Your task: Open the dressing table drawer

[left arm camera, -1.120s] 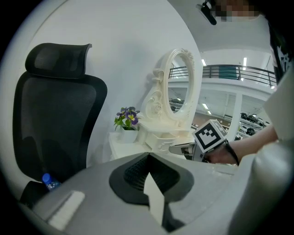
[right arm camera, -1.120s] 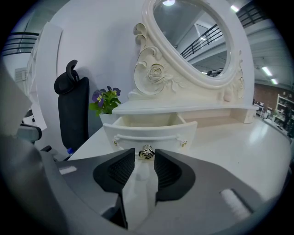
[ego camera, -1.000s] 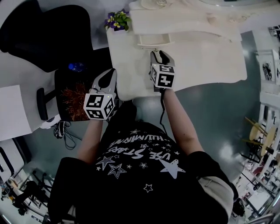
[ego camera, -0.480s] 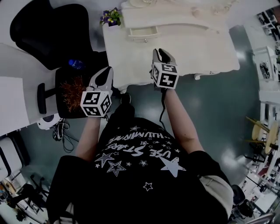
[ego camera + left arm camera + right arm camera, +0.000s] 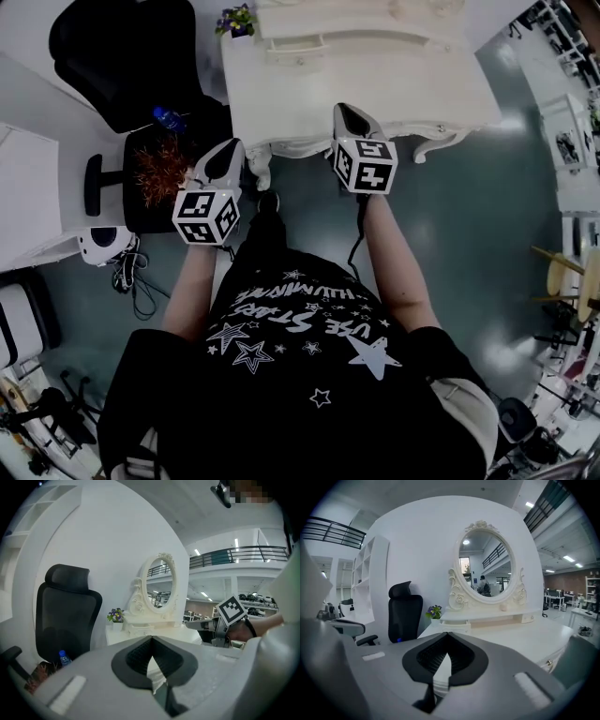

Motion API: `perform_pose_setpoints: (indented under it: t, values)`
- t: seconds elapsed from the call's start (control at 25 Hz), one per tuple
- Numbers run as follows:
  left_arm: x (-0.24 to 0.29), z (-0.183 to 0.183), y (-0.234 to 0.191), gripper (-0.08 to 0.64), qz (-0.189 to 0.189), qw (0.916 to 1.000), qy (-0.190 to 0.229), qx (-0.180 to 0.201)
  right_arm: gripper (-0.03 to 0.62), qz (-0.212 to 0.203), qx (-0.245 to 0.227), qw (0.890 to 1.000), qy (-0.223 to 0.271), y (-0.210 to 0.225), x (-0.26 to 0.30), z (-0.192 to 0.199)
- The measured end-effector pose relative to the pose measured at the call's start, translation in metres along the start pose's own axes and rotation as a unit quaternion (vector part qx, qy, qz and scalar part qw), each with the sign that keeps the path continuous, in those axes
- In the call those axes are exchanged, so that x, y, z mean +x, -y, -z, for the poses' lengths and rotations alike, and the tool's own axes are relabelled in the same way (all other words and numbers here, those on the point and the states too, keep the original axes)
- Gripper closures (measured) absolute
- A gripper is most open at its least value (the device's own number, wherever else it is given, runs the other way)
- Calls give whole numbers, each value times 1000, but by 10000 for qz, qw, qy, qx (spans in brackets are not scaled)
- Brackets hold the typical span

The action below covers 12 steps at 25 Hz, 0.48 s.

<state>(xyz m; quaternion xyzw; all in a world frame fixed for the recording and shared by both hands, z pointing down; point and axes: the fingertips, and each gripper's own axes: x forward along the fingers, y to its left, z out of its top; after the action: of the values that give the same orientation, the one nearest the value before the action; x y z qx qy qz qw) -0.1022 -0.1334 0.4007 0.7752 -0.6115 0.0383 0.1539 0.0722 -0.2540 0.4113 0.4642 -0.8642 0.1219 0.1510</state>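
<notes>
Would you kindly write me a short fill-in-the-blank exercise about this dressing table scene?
1. The left hand-held gripper and the right hand-held gripper both have their jaws ____, with nothing between them.
2. The mirror on the dressing table is ____ in shape.
3. The office chair beside the table is ____ in colour.
4. The small bottle near that chair is ____ in colour.

Missing words: shut; oval; black; blue.

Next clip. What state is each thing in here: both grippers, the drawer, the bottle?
left gripper: jaws shut, empty.
right gripper: jaws shut, empty.
drawer: appears pulled out from the shelf front.
bottle: upright, cap on.
</notes>
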Motion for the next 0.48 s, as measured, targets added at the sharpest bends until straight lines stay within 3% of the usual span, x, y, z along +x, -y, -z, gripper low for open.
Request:
perform_pose_setpoints:
  t: [0.24, 0.48]
  values:
    - [-51, 14, 27, 560, -37, 10000, -23, 43, 568, -62, -6, 9999, 88, -13, -50, 16]
    - [-92, 30, 38, 560, -100, 9998, -65, -177, 568, -180, 99, 9998, -16, -31, -81, 44]
